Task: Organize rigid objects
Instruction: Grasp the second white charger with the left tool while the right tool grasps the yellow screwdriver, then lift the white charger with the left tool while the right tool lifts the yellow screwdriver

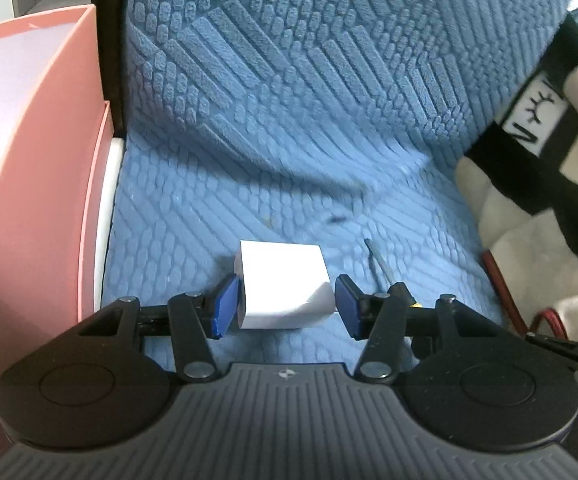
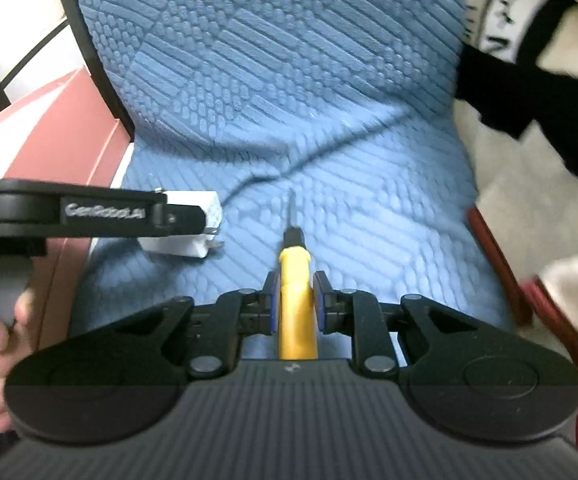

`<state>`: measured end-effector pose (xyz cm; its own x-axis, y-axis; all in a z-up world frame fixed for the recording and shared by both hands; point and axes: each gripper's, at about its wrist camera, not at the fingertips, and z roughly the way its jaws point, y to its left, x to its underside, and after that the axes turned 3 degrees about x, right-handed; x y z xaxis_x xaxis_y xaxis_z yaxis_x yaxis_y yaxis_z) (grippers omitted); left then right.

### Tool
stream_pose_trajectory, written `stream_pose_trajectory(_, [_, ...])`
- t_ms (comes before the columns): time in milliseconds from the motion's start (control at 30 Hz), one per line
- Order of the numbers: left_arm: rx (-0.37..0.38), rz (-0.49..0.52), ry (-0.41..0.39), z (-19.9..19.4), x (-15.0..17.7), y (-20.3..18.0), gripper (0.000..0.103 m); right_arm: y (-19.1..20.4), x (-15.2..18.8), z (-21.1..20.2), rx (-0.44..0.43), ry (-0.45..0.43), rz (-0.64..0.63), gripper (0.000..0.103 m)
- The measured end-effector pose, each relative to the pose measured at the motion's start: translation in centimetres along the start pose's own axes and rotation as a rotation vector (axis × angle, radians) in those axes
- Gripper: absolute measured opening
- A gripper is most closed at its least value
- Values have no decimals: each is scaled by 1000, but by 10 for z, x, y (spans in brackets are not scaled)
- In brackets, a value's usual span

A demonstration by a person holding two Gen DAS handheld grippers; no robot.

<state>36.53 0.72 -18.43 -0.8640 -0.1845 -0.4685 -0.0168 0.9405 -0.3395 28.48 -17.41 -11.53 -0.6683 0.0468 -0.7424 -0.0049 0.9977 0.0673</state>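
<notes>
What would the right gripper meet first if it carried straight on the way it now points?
Probably the textured blue fabric cover: the right gripper, shut on the yellow-handled screwdriver, points down at it; depth unclear.

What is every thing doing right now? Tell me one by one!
left gripper: shut on the white box, one blue pad on each side.
white box: held, closed, above the blue cover.
right gripper: shut on the screwdriver's yellow handle.
screwdriver: held, tip pointing away from the camera.
blue cover: spread out, a bit creased.
pink box: standing beside the cover, not touched.
</notes>
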Motion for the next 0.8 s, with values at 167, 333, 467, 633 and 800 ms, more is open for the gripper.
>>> stream_pose_trajectory(167, [8,9,9,-13,22,-7,58,1,15,-18,3,-13,4,21])
stream_pose_trajectory(333, [5,7,11,-21,51,-15,58,9,37,-33,-10,-27,13,22])
stream_pose_trajectory(467, [5,21,11,-37,73,-17,58,12,55,-49,-34,-27,46,21])
stream_pose_trajectory(633, [16,11,16,-54,95,-18,58,20,79,-63,-29,-32,43,21])
stream_pose_trajectory(800, [14,16,28,-66,120,-25,57,25,105,-72,-4,-35,25,21])
